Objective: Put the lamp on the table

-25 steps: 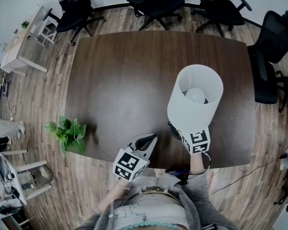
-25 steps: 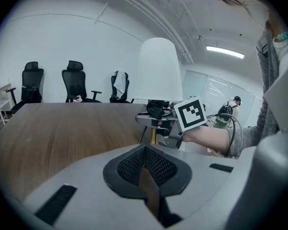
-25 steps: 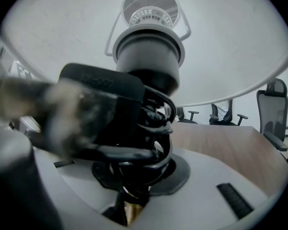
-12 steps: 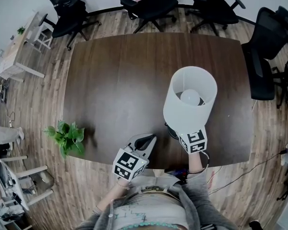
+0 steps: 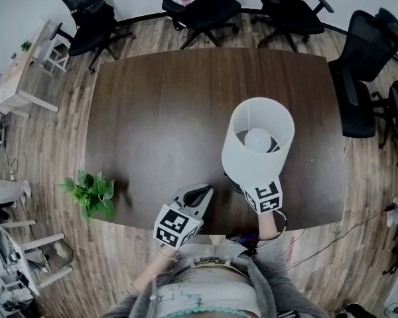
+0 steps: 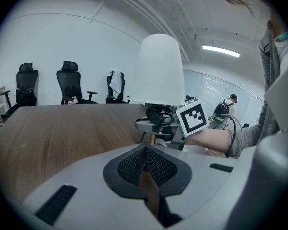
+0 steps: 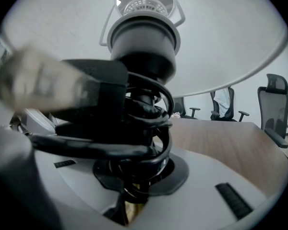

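Right tongs (image 7: pixel 134 190) were clamped on the lamp (image 5: pixel 259 144), low on its thin stem (image 7: pixel 143 102), where a black cord (image 7: pixel 110 143) was wound in thick loops just above the jaws. Those jaws had just been closing, with the stem and the lowest coils caught between them. From that grip the lamp rose up and ahead of the right tongs, its white shade (image 5: pixel 249 161) leaning slightly away from me, the open top showing the bulb (image 5: pixel 257 138) inside. I could not tell whether the foot of the lamp touched the table (image 5: pixel 159 111).

Off to the left of them, my left tongs (image 5: pixel 202 192) hovered over the near edge of the table with the jaws closed together and nothing between them. They pointed ahead and a little toward the lamp, well short of it.

Dark wood spread out ahead of both tongs. Beyond its far edge stood black office chairs (image 5: pixel 199 5). A small green plant (image 5: pixel 91 191) sat on the floor (image 5: pixel 46 144), out to the left of the left tongs.
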